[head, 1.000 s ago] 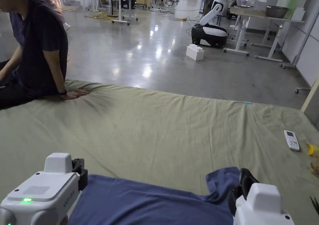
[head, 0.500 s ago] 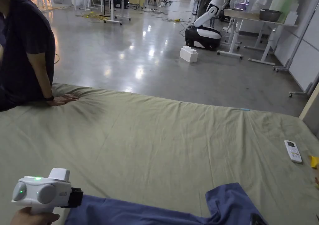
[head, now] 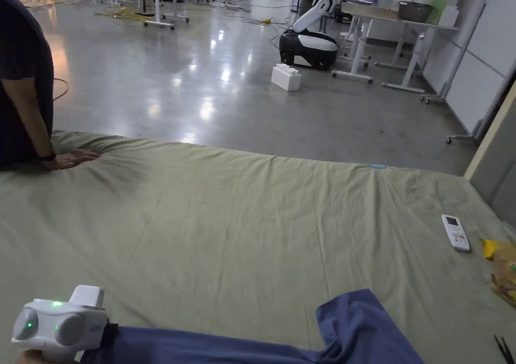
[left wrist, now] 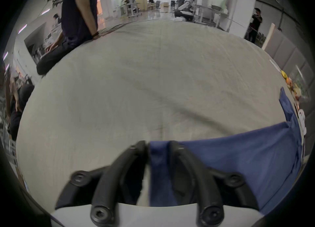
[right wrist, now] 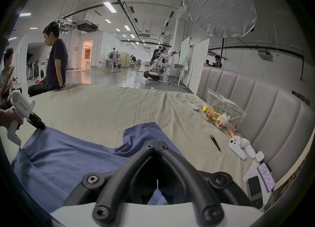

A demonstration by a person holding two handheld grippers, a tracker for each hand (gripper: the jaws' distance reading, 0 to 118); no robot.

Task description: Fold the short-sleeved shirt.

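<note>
Both grippers are pulling back toward the frame's bottom edge: the left gripper (head: pixel 108 332) jaws gripping the blue shirt (head: pixel 352 324); the right gripper (right wrist: pixel 156 145) jaws closed, seemingly pinching cloth, dragging it along the bed (head: pixel 242 219).

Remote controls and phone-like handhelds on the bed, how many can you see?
3 at least: a white remote near the snack bag, plus a light handset and a dark phone by the headboard. More may be hidden.

open bedsheet (head: pixel 242 214) ahead, remote (head: pixel 455 232) right
</note>
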